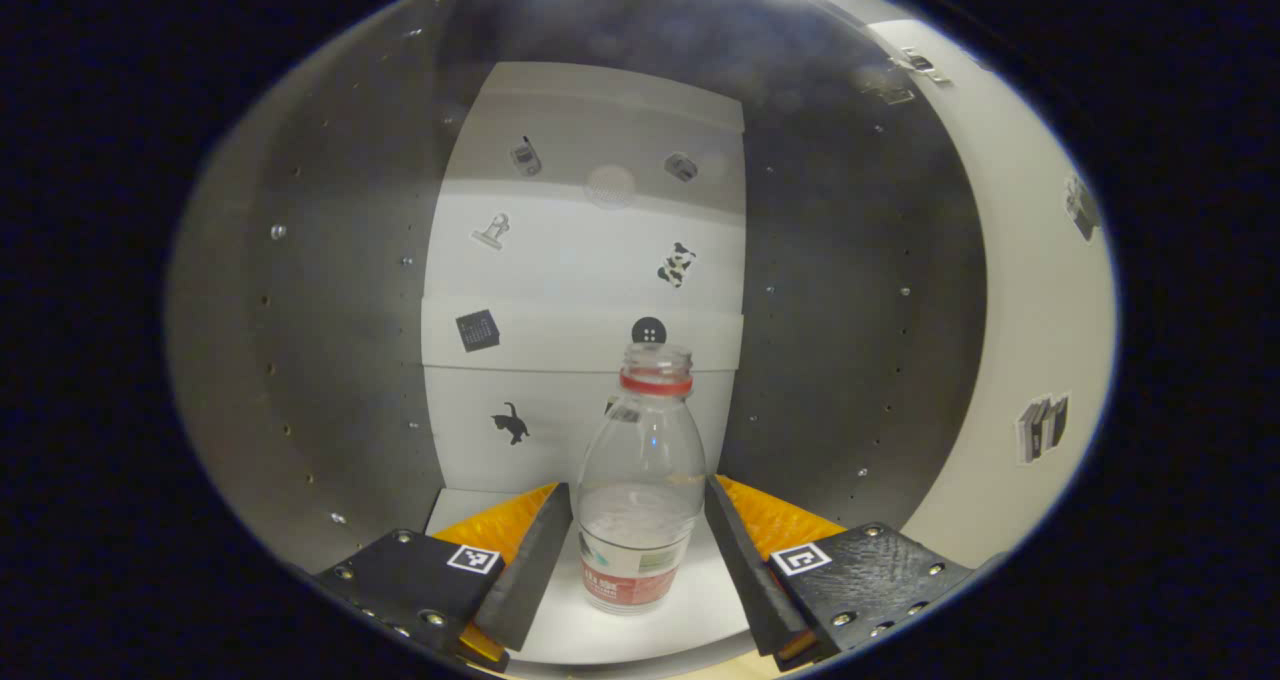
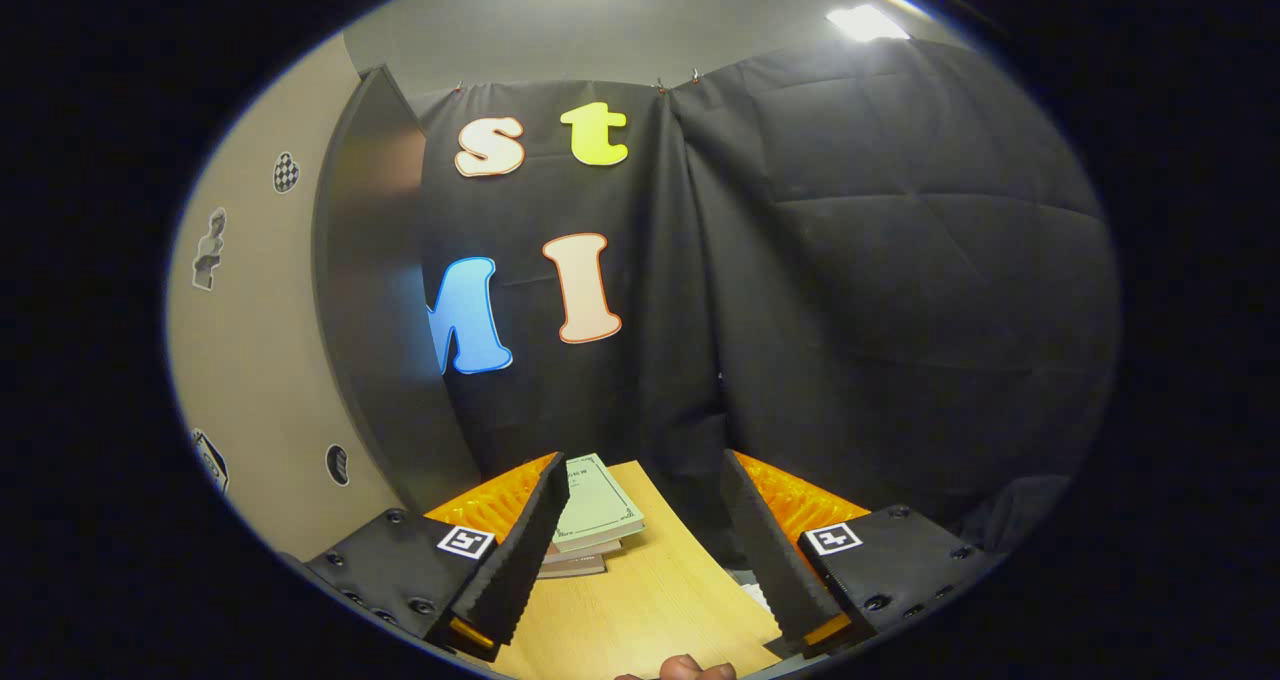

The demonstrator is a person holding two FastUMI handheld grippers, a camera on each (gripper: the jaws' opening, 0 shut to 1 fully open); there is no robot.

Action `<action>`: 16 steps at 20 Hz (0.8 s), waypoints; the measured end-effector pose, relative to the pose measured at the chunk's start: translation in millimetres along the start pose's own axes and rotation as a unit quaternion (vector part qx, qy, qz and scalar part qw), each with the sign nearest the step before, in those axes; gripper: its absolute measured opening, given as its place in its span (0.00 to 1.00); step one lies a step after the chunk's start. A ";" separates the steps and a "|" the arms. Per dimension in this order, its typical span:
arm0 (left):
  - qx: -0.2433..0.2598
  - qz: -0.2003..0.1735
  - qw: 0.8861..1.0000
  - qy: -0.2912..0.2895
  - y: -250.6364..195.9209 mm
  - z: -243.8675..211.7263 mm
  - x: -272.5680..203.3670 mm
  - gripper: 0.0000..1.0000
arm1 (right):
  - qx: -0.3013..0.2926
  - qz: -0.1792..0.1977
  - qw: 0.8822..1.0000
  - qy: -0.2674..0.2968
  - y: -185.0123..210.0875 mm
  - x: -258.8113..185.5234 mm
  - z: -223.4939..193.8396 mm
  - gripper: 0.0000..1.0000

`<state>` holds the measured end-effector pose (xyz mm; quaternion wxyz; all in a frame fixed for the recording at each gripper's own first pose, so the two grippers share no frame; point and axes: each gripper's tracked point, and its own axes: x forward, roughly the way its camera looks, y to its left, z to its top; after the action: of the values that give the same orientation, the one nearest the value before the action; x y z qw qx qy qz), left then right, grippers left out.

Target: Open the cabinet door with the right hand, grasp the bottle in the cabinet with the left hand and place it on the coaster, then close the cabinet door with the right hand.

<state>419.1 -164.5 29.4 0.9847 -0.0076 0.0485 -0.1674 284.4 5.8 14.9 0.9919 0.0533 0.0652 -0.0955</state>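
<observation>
Bottle (image 1: pixel 640 480) btwn left tool (image 1: pixel 640 540) fingers, label unreadable.

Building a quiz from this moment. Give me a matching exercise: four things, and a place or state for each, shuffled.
Things:
1. bottle
2. books
3. left gripper
4. cabinet door

Places or states:
A. stacked on the wooden table
B. swung open
C. uncapped, on the cabinet shelf
D. open, one finger on each side of the bottle

Pairs: 1-C, 2-A, 3-D, 4-B
</observation>
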 end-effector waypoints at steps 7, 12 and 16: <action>0.006 -0.001 1.000 -0.001 1.4 -3.0 9.6 0.83 | -0.010 0.007 1.000 0.024 2.8 13.2 -11.7 0.97; 0.006 -0.005 1.000 -0.002 -2.1 -3.6 14.7 0.79 | -0.003 0.007 0.999 0.033 -0.9 12.4 -18.1 0.97; -0.009 -0.026 1.000 -0.004 -13.0 -4.0 11.9 0.76 | -0.002 0.004 0.999 0.032 -5.8 8.6 -16.5 0.97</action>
<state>425.5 -180.7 24.7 0.9801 -0.0186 0.0458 -0.1921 289.7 0.5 -3.1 0.9897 0.0542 0.0969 -0.0900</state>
